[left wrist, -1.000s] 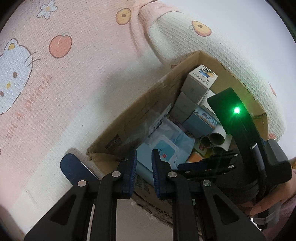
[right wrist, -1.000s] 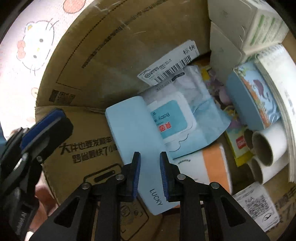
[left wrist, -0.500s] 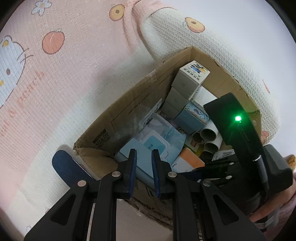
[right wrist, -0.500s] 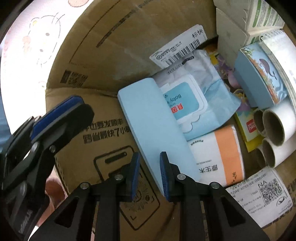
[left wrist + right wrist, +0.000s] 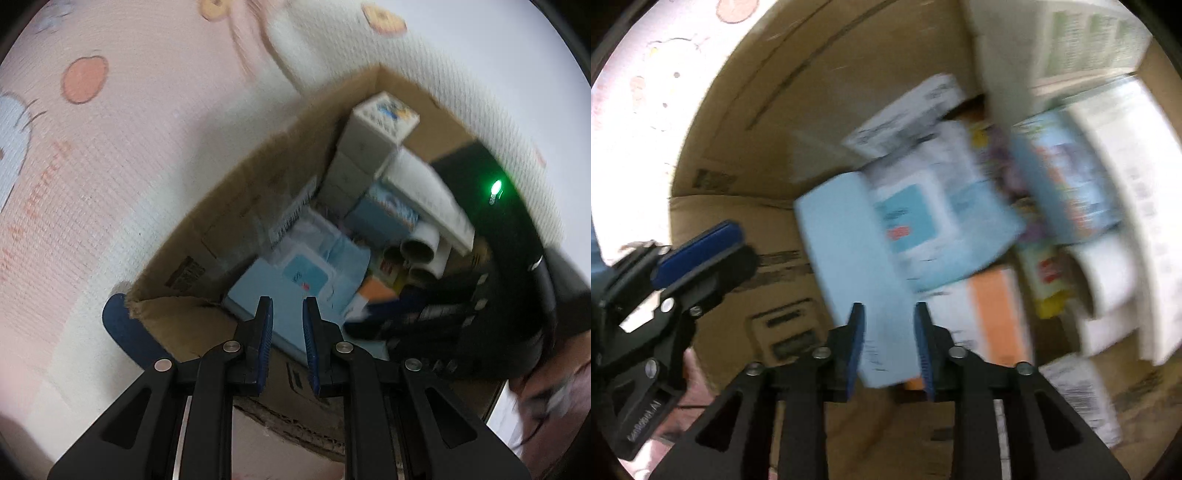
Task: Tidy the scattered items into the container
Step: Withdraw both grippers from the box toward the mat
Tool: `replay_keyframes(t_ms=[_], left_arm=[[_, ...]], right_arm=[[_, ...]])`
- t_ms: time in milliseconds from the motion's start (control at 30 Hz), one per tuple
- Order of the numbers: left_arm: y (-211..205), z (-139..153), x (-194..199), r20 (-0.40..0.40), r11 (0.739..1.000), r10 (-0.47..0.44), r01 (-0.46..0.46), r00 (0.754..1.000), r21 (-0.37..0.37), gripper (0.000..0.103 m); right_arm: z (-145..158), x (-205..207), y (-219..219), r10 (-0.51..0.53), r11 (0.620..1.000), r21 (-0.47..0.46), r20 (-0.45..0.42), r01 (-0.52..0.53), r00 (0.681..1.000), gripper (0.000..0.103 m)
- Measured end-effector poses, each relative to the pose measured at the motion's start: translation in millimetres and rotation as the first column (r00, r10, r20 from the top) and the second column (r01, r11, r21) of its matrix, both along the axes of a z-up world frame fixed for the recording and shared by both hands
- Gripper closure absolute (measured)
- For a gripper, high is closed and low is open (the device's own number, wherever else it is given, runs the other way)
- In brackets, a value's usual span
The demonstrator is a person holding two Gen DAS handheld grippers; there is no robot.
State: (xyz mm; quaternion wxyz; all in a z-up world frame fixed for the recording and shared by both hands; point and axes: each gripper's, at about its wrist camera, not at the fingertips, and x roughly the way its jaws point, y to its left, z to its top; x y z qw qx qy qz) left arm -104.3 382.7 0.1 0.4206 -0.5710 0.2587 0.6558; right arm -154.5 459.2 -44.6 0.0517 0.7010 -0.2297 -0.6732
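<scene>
A brown cardboard box (image 5: 221,229) stands on a pink cartoon-print cover and holds several items. A long light-blue case (image 5: 849,258) leans inside it over a wet-wipes pack (image 5: 923,221); the case also shows in the left wrist view (image 5: 258,291). My right gripper (image 5: 889,347) is inside the box with its blue pads either side of the case's lower end, a little apart; the view is blurred. My left gripper (image 5: 287,343) hovers at the box's near edge, pads nearly together and empty.
In the box are white cartons (image 5: 373,133), a blue whale-print box (image 5: 1067,184), cardboard tubes (image 5: 417,251), an orange-and-white pack (image 5: 990,314) and a labelled packet (image 5: 1082,395). A white patterned pillow (image 5: 461,74) lies behind the box.
Both views have shifted and blurred. The right gripper's pads have spread slightly around the blue case. The left gripper has moved closer over the box edge.
</scene>
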Motion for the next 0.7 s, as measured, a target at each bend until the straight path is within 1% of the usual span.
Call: replay_keyframes(t_ms=[67,100,167,267,367,467,533,567,600,633,667,700], left_arm=[[9,-6,1,0.028,0.998,-0.031,0.033,0.999,-0.060,0.084],[15,-9,2,0.022,0.994,-0.043,0.045,0.999,-0.104,0.084],[25,-15,3,0.007,0.977,-0.062,0.062,0.998,-0.203,0.083],[35,-20,8,0.002,0.954,-0.109,0.105,0.994,-0.282,0.080],[35,-24,8,-0.010,0.949,-0.114,0.106,0.993,-0.297,0.078],[33,-22,7,-0.016,0.959,-0.088,0.080,0.996,-0.270,0.078],[32,-21,7,-0.013,0.962,-0.082,0.076,0.997,-0.263,0.078],[31,-21,8,-0.005,0.963,-0.082,0.078,0.997,-0.258,0.075],[30,-19,8,0.006,0.967,-0.074,0.073,0.997,-0.244,0.072],[28,-17,8,0.014,0.971,-0.059,0.060,0.998,-0.232,0.064],[23,-13,9,0.032,0.977,-0.041,0.047,0.999,-0.209,0.060],[20,-9,11,0.039,0.983,-0.040,0.047,0.998,-0.177,0.059]], right_arm=[[1,1,1,0.005,1.000,-0.021,0.003,-0.005,1.000,0.051],[1,1,-1,0.012,0.999,-0.039,0.012,-0.011,1.000,0.051],[1,-1,-7,0.044,0.998,-0.049,0.024,-0.043,0.999,0.051],[2,-5,-19,0.107,0.994,0.005,0.033,-0.108,0.994,0.050],[0,-7,-29,0.131,0.991,-0.012,0.050,-0.131,0.990,0.050],[1,-9,-35,0.129,0.992,-0.007,0.051,-0.129,0.990,0.050],[5,-8,-34,0.117,0.993,0.002,0.046,-0.118,0.992,0.050],[10,-6,-34,0.114,0.993,0.015,0.038,-0.115,0.993,0.050],[20,-4,-33,0.112,0.992,0.047,0.018,-0.113,0.994,0.050],[29,-1,-33,0.114,0.991,0.077,-0.002,-0.113,0.994,0.050],[36,2,-33,0.113,0.989,0.095,-0.018,-0.111,0.993,0.050],[50,8,-32,0.105,0.988,0.118,-0.046,-0.099,0.993,0.049]])
